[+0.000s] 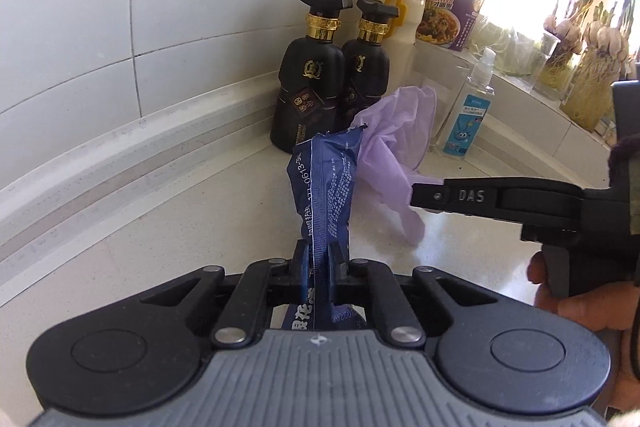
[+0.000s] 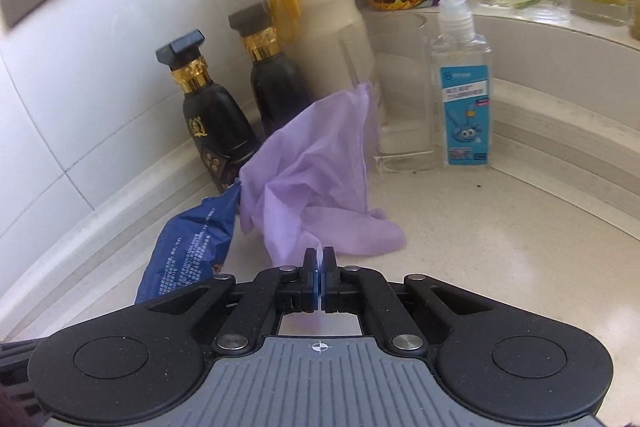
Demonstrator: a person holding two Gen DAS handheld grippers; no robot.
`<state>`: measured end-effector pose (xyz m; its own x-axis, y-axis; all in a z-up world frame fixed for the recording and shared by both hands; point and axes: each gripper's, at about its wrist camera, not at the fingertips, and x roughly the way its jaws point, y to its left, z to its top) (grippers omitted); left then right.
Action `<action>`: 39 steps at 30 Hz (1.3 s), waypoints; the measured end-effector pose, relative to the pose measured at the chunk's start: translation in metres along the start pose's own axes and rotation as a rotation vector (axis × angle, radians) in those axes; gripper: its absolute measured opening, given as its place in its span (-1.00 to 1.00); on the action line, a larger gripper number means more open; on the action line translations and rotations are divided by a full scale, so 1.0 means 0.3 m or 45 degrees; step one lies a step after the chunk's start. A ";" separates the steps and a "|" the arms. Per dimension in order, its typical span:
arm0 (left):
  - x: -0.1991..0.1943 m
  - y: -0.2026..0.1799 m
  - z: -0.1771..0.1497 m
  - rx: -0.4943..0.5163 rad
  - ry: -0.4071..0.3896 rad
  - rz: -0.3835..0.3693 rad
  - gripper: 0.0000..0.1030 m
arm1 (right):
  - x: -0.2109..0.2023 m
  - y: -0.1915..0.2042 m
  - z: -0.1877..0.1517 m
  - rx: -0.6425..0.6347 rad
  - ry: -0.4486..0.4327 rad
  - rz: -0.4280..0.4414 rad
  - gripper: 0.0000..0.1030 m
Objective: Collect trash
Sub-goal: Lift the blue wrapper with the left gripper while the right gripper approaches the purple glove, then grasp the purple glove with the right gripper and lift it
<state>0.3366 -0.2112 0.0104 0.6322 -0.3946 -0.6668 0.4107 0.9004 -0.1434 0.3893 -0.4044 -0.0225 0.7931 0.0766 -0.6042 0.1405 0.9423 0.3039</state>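
My left wrist view sits low over the counter, facing the tiled corner, close behind a blue wrapper. My right wrist view looks into that corner from the right, equally low and near. Both share the wrapper, purple bag, dark bottles and spray bottle.

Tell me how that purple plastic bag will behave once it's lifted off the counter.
The purple plastic bag is thin and crumpled, so it will probably hang limp from the right tool, which is shut on one edge. It looks very light and may drift or swing. The film could slip from so small a pinch, or snag the blue wrapper touching it.
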 end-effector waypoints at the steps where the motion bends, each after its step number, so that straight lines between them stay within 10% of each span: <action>1: -0.011 0.005 -0.006 0.005 0.009 0.002 -0.85 | -0.027 0.003 -0.009 -0.002 0.009 0.005 -0.99; 18: -0.173 0.084 -0.152 0.065 0.083 0.070 -0.85 | -0.314 0.100 -0.242 -0.118 0.310 -0.007 -0.87; 22: -0.175 0.090 -0.162 0.060 0.060 0.065 -0.74 | -0.328 0.093 -0.237 -0.103 0.242 -0.006 -0.56; 25: -0.169 0.093 -0.166 0.056 0.059 0.047 -0.51 | -0.325 0.092 -0.220 -0.073 0.166 -0.007 0.28; 30: -0.147 0.088 -0.173 0.037 0.055 0.032 -0.28 | -0.265 0.114 -0.212 -0.052 0.109 0.003 0.29; 39: -0.125 0.091 -0.200 -0.027 0.035 0.048 -0.44 | -0.139 0.154 -0.273 -0.093 0.031 -0.122 0.22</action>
<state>0.2846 -0.1608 -0.0125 0.6289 -0.3551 -0.6916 0.3727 0.9184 -0.1327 0.3141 -0.3372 -0.0435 0.7635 -0.0082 -0.6457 0.1710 0.9668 0.1899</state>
